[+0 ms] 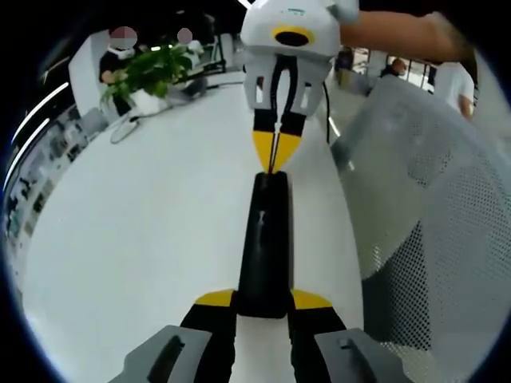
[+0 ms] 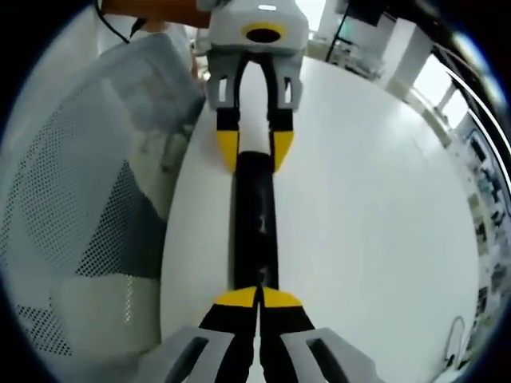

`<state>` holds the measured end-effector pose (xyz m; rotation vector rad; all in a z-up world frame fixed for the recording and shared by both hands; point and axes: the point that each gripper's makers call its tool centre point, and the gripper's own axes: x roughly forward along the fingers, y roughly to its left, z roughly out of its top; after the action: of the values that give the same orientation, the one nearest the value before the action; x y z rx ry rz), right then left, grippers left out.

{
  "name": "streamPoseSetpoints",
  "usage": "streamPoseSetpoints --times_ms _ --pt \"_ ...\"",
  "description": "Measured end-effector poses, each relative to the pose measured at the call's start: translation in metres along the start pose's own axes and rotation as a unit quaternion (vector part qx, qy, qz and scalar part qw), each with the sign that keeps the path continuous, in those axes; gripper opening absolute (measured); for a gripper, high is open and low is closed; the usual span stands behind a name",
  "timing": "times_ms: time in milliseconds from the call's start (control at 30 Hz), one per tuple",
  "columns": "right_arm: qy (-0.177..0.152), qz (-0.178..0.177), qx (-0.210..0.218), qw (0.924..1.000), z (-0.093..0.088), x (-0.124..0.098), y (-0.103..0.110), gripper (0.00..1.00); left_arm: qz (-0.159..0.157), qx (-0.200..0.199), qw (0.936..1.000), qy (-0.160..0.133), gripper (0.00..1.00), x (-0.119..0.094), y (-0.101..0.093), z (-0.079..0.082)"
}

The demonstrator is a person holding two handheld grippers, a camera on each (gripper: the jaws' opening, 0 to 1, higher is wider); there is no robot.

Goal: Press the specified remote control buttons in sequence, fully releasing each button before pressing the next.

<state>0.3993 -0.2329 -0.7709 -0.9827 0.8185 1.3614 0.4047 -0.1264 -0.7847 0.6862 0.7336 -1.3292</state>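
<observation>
Remote control (image 1: 264,239), black, lying lengthwise at frame centre on white table (image 1: 136,239): near end clamped between left gripper (image 1: 264,302) jaws for steadying, far end met by right gripper (image 2: 258,298), jaws closed together, empty, seemingly as a pressing point; mesh chair (image 1: 431,207) at right.

Glossy black plastic remote control (image 1: 264,247) lies on a smooth, matt white worktop (image 1: 144,239); both grippers' jaws carry matt yellow tips on black, with shiny white plastic housings; beside the worktop, a chair back (image 1: 435,207) of perforated grey mesh.
</observation>
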Motion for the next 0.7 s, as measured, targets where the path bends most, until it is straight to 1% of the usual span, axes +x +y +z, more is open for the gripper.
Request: streamPoseSetpoints --times_ms 133,700 --pt "0.004 0.003 -0.005 1.0 -0.0002 0.0017 0.0005 0.0 0.0 -0.001 1.0 -0.001 0.23 0.0001 -0.0004 0.0003" --pt "0.011 0.01 -0.004 0.9999 -0.0015 0.0025 0.0 0.0 0.003 -0.002 1.0 -0.006 0.23 0.0005 -0.0012 0.0008"
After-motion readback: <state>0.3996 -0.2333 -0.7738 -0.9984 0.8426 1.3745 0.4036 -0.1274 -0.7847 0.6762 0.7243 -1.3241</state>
